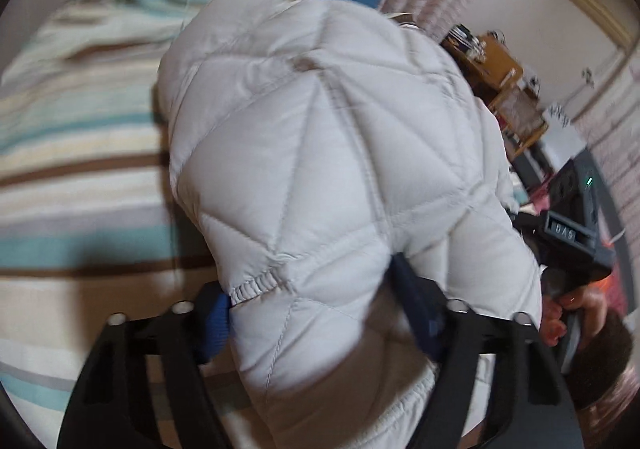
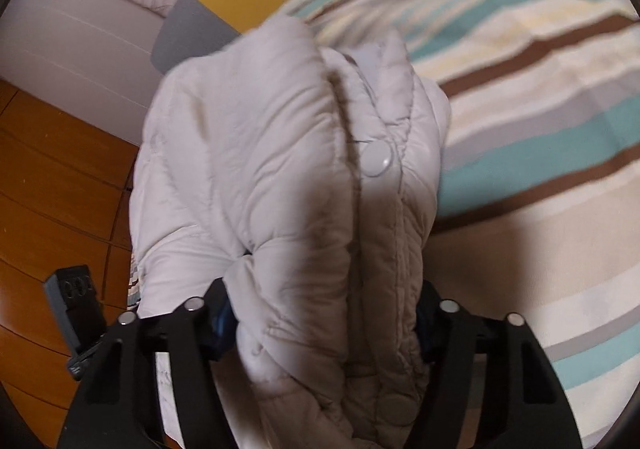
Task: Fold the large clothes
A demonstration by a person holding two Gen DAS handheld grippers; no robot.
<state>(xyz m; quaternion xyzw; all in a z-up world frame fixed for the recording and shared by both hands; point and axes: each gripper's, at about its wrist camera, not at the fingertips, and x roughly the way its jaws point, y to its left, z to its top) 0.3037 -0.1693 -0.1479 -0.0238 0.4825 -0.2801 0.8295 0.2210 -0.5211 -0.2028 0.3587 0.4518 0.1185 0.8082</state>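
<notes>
Both claws, left and right, pinch puffy quilted white jacket above striped bedding.

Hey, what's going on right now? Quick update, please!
Left gripper shut on white puffer jacket. Right gripper shut on it too. Jacket bunched above striped bedspread. Nothing in the way.

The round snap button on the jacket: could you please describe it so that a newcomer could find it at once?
Start at the striped bedspread, then find the pale quilted jacket bunched in the right gripper above it. Along the jacket's front edge, right of a deep fold, sits the snap button. It is a smooth, glossy disc, unlike the soft stitched fabric around it.
</notes>
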